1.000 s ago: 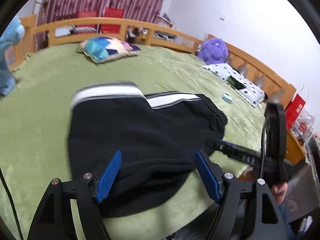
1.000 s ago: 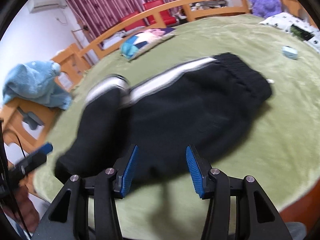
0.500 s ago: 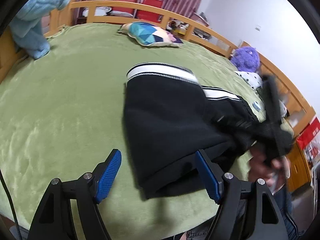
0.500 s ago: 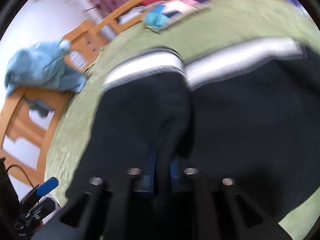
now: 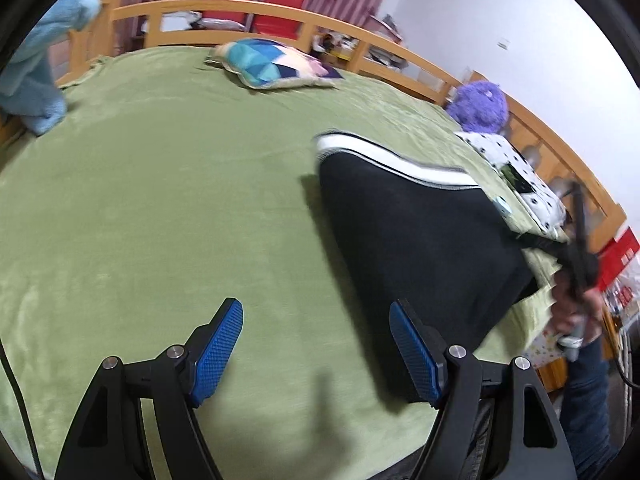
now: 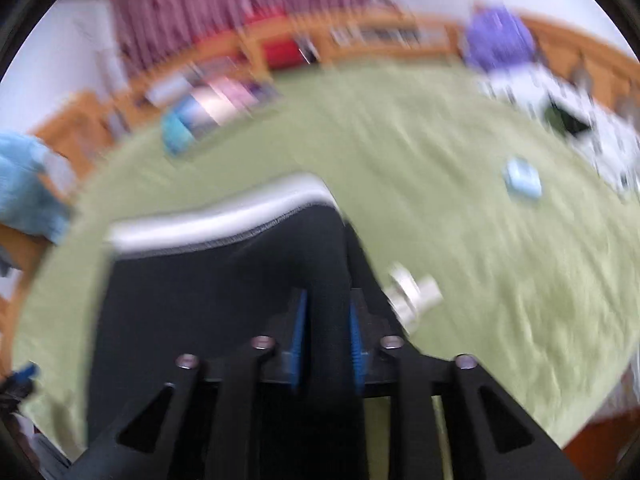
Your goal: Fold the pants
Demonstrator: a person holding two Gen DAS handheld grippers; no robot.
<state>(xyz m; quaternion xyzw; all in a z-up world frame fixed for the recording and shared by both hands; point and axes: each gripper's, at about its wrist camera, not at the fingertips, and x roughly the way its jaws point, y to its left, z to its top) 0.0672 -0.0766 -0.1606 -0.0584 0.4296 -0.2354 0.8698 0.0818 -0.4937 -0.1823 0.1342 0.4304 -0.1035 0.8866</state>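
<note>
The black pants [image 5: 416,232] with a white side stripe lie folded on the green bedspread [image 5: 168,200], at the right in the left wrist view. My left gripper [image 5: 316,344] is open and empty, over bare bedspread just left of the pants' near edge. My right gripper [image 6: 326,320] is shut on a thick fold of the black pants [image 6: 224,288]; that view is blurred by motion. The right gripper and the hand holding it also show at the far right of the left wrist view [image 5: 580,264]. A white drawstring end [image 6: 412,292] sticks out beside the right fingers.
A patchwork cushion [image 5: 276,64] lies at the far side of the bed. A purple plush toy [image 5: 480,104], a dotted pillow [image 5: 516,172] and a small blue object [image 6: 522,180] are to the right. A blue garment [image 5: 32,72] hangs on the wooden rail [image 5: 280,12] at left.
My right gripper has closed on the pants and swung them to the right. My left gripper has shifted left, off the pants, and stayed open.
</note>
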